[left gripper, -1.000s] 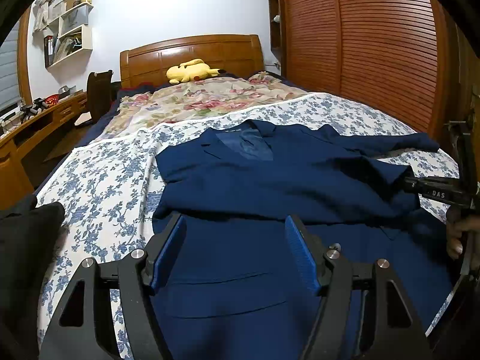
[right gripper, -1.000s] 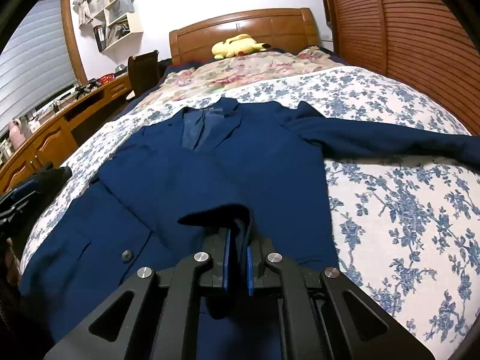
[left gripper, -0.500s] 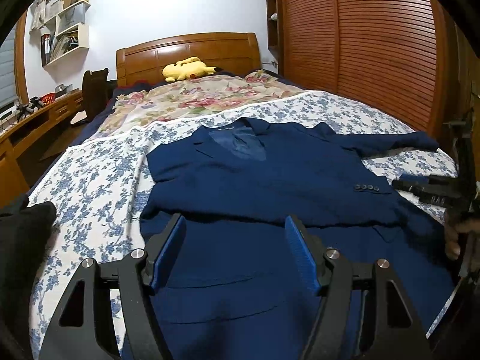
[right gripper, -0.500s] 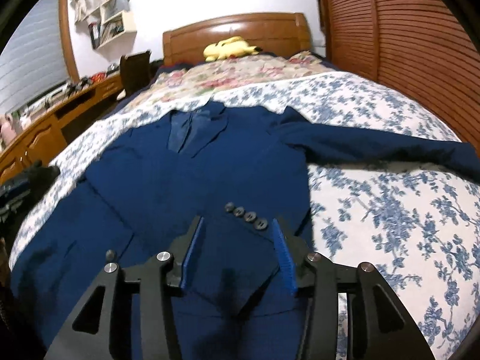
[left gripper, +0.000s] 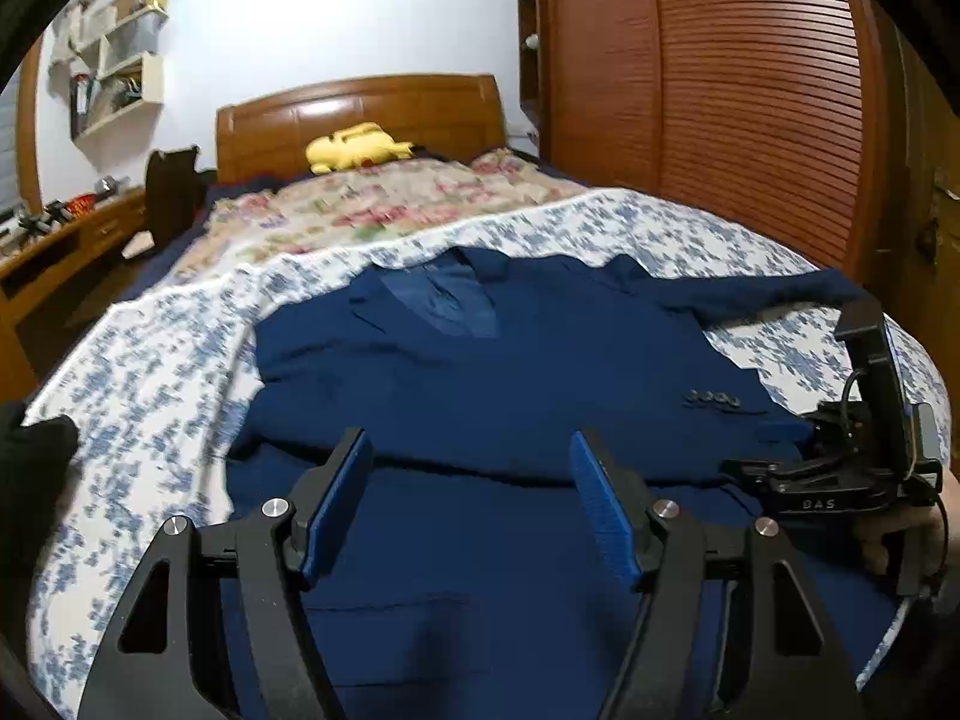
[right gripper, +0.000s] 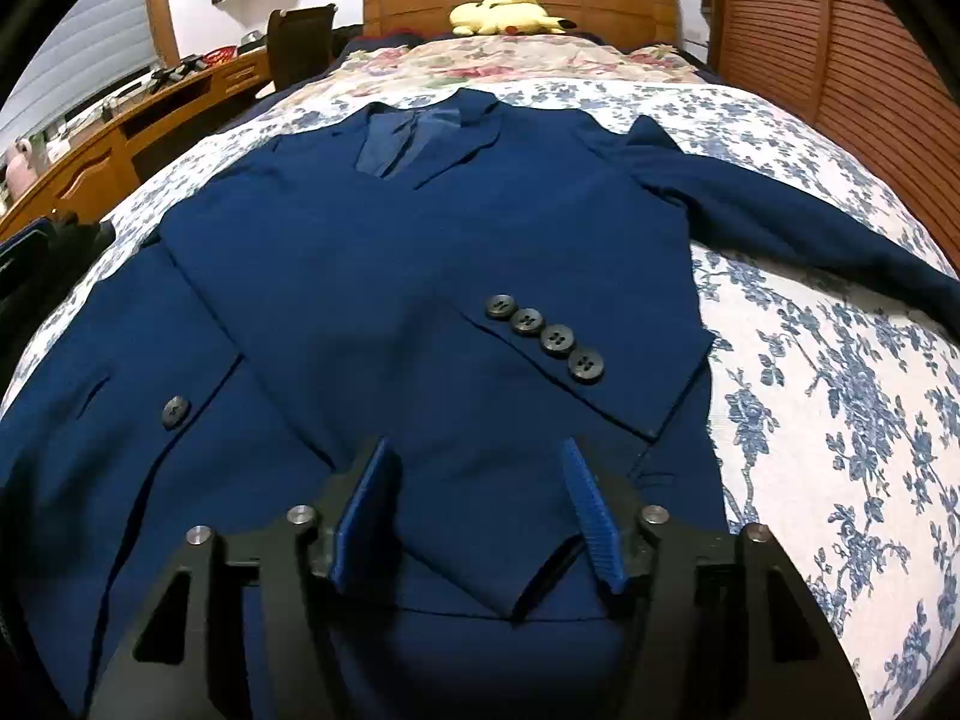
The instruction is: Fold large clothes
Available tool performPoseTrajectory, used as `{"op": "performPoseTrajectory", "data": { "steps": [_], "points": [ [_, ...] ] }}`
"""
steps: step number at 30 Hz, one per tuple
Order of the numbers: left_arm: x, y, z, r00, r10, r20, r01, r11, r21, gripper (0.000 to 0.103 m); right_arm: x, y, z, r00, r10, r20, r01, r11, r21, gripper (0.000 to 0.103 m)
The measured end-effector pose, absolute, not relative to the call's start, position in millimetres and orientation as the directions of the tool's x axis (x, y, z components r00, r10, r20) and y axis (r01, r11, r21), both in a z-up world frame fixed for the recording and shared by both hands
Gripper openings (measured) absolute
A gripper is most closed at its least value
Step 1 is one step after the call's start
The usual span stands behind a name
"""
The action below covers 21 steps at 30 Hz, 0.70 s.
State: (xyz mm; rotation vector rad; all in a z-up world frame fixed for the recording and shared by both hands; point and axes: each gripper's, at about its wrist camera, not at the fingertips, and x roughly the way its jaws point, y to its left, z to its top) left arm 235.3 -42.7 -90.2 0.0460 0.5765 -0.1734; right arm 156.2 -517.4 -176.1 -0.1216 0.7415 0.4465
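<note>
Done: one sleeve (right gripper: 540, 354) laid folded across the jacket (right gripper: 372, 252).
Left: other sleeve (right gripper: 798, 228) outstretched on bed (right gripper: 840, 420); body apparently unfolded.
Left gripper (left gripper: 471, 504) and right gripper (right gripper: 477, 510): fingers apart, nothing held.

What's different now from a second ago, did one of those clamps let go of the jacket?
Yes. The right gripper, shut on the folded sleeve a second ago, has opened and let it go; the sleeve now lies across the navy jacket with its four cuff buttons showing. The left gripper stayed open above the hem. The other sleeve is still stretched out on the floral bedspread.
</note>
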Motion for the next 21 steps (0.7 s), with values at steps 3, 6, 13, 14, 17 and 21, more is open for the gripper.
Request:
{"op": "performPoseTrajectory", "data": {
  "steps": [3, 6, 13, 14, 17, 21],
  "points": [
    [238.1, -49.5, -90.5, 0.815, -0.162, -0.556, 0.185, 0.983, -0.016, 0.069, 155.6, -517.1, -177.7, 0.646, 0.356, -0.675, -0.44, 0.896, 0.052, 0.068],
    [239.2, -56.5, -89.8, 0.814, -0.175, -0.554, 0.2, 0.98, -0.016, 0.069, 154.8, -518.0, -179.4, 0.649, 0.363, -0.669, -0.442, 0.895, 0.057, 0.07],
    [238.0, -64.6, -87.6, 0.813, -0.206, -0.544, 0.229, 0.973, -0.026, 0.069, 150.3, -514.2, -180.0, 0.664, 0.339, -0.667, -0.434, 0.901, 0.025, 0.071],
    [238.5, -65.0, -87.5, 0.812, -0.209, -0.545, 0.231, 0.972, -0.029, 0.069, 149.3, -513.9, -179.7, 0.666, 0.336, -0.666, -0.432, 0.901, 0.022, 0.071],
    [239.1, -66.2, -86.9, 0.808, -0.218, -0.547, 0.237, 0.971, -0.037, 0.069, 147.9, -517.1, -176.9, 0.671, 0.341, -0.658, -0.426, 0.904, 0.033, 0.071],
    [240.0, -69.8, -85.2, 0.805, -0.232, -0.546, 0.247, 0.968, -0.047, 0.069, 147.8, -532.1, -164.7, 0.651, 0.391, -0.65, -0.46, 0.885, 0.071, 0.071]
  ]
}}
